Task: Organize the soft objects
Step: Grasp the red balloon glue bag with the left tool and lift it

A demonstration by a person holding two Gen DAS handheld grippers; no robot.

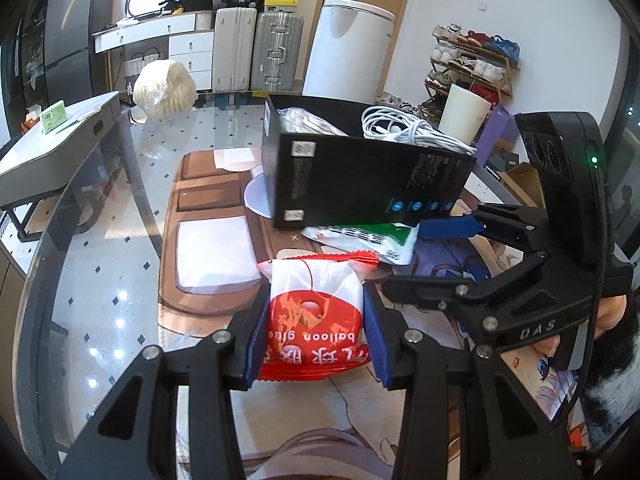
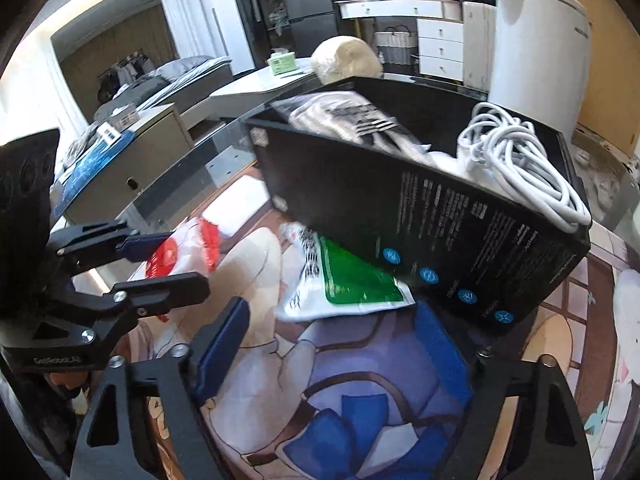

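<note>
My left gripper (image 1: 316, 328) is shut on a red and white "balloon glue" packet (image 1: 316, 312), held just above the printed mat; it also shows in the right wrist view (image 2: 180, 256). A black box (image 1: 360, 176) sits tilted ahead, holding a white coiled cable (image 1: 404, 128) and a clear bagged item (image 1: 304, 120). A white and green packet (image 1: 368, 240) lies partly under the box's near edge. My right gripper (image 2: 340, 344) is open, its blue pads either side of the mat just before the green packet (image 2: 344, 276) and the box (image 2: 440, 220).
A glass table (image 1: 100, 280) carries the printed mat (image 1: 208, 216). A grey low stand (image 1: 52, 148) is at left. A white bin (image 1: 348, 48), suitcases (image 1: 256, 48) and a shoe rack (image 1: 472, 64) stand behind.
</note>
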